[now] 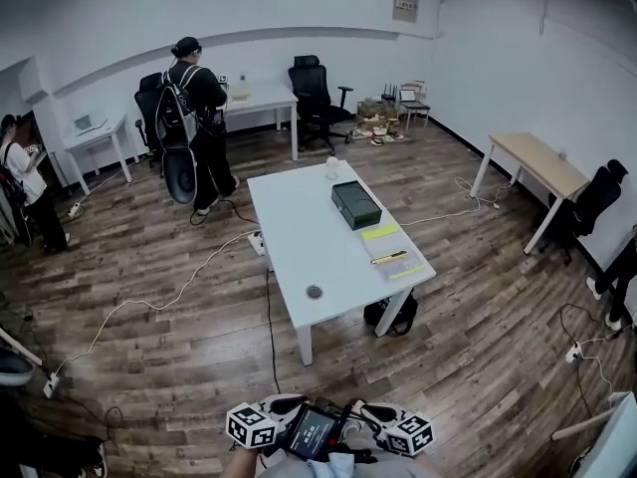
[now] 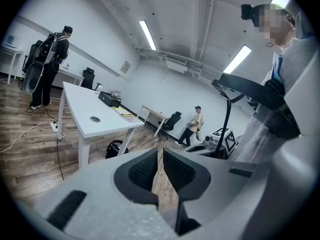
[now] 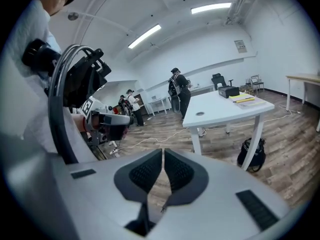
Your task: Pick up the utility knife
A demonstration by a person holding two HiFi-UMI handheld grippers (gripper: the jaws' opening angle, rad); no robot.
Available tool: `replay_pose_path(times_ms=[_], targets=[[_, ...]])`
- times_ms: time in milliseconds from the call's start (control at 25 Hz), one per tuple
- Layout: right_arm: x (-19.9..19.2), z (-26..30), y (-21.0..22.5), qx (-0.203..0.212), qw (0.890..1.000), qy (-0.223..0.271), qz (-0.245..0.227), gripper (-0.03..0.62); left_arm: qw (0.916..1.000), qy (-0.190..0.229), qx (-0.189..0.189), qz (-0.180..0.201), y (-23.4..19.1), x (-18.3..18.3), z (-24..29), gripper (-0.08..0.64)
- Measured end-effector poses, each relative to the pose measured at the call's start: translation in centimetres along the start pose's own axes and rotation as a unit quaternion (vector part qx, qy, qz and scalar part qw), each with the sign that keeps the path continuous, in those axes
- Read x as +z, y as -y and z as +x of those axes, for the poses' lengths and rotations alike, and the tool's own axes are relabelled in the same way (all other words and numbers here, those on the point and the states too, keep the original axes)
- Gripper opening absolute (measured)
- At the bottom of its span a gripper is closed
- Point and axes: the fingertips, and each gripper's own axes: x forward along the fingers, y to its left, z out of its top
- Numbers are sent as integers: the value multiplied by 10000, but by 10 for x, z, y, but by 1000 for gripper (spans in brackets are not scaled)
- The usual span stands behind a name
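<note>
**Approach stage, read from near to far.** At the lower edge of the head view, the left gripper and the right gripper are being held close to the body. The grey jaws of each are drawn together to a hairline gap, and nothing is being gripped between the ribbed black pads.

Beyond them, a stretch of brown wood-plank floor is lying between the person and the long white rectangular table. A soft black bag is sitting under the table's near right corner, and a small round grey cable grommet is set into its near end.

Further along the right edge, the slim yellow-and-black utility knife is resting on a pale sheet of paper (its blade end is too small to be told), well apart from both grippers. Behind it, a dark rectangular box is standing mid-table. At the far wall, a person in dark clothes with a backpack is standing beside a desk.

The step in hand is judged to be the walk-up, with the reach not yet begun. For the next move, the table is to be neared, one gripper's jaws are to be opened, and they are to be lowered across the knife's narrow handle without the paper being dragged.
</note>
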Motion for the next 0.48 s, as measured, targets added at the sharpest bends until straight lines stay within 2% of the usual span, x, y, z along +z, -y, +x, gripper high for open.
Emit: replay_pose_path(times_ms=[320,480], targets=[[42,5,72,-106,9999,109,72,31,9994,-201,-172,243,-22,49,73,40],[64,6,101,-93,9999,134,0,31,9993,-171,-154,304,-32,76,100,40]])
